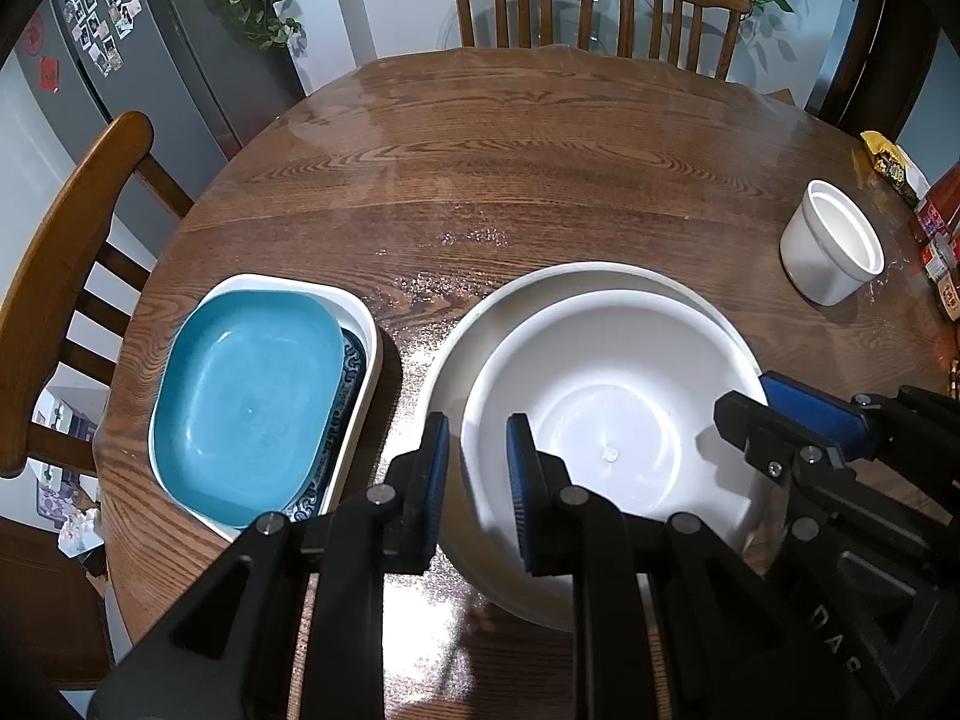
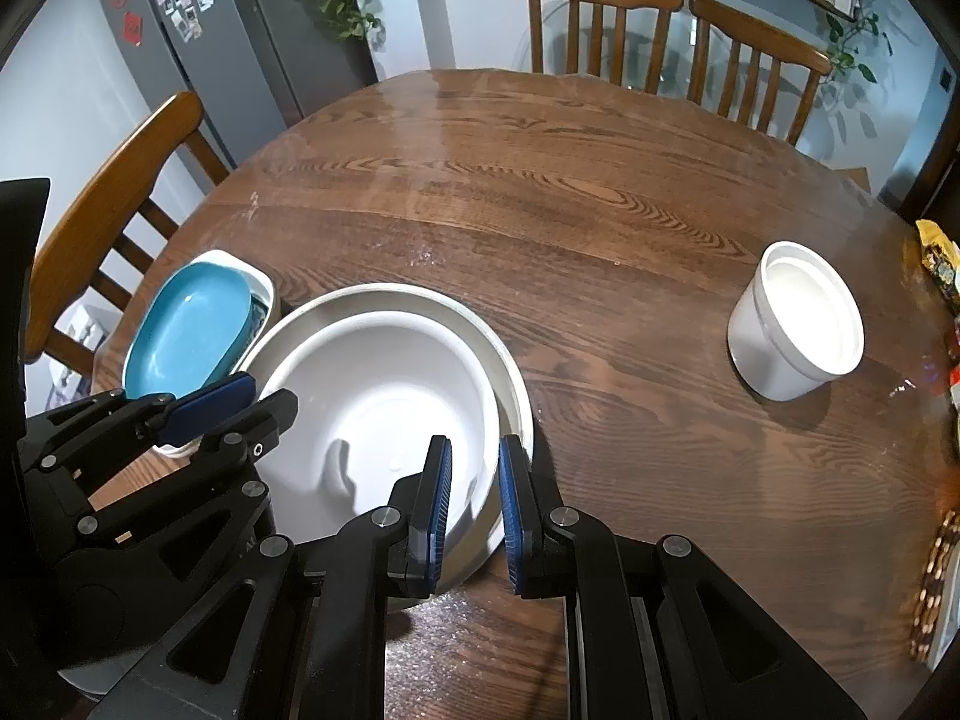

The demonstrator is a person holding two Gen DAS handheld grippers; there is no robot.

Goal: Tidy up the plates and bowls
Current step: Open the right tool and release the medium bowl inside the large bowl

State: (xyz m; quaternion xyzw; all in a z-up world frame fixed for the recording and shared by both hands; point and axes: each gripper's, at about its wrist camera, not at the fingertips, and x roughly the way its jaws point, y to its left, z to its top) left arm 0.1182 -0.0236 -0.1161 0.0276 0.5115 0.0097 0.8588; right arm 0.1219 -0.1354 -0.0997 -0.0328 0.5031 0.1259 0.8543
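A: Nearest?
B: Left gripper (image 1: pixel 477 480) and right gripper (image 2: pixel 474 498), each parted astride the inner bowl's (image 1: pixel 606 420) rim; contact unclear. Nested in the outer bowl (image 1: pixel 456 348).
A: Doing it well?
B: Probably pinch evenly on both sides, lift level, avoid dragging the outer bowl.
A: Further out?
B: Plates (image 1: pixel 246 402), 3 stacked, left. Pot (image 2: pixel 795 330) well apart, right, on the table (image 2: pixel 540 180).

A teal dish (image 1: pixel 246 402) lies over a blue-and-white patterned plate (image 1: pixel 351 384) in a white tray (image 1: pixel 366 324) beside nested white bowls (image 1: pixel 606 384)
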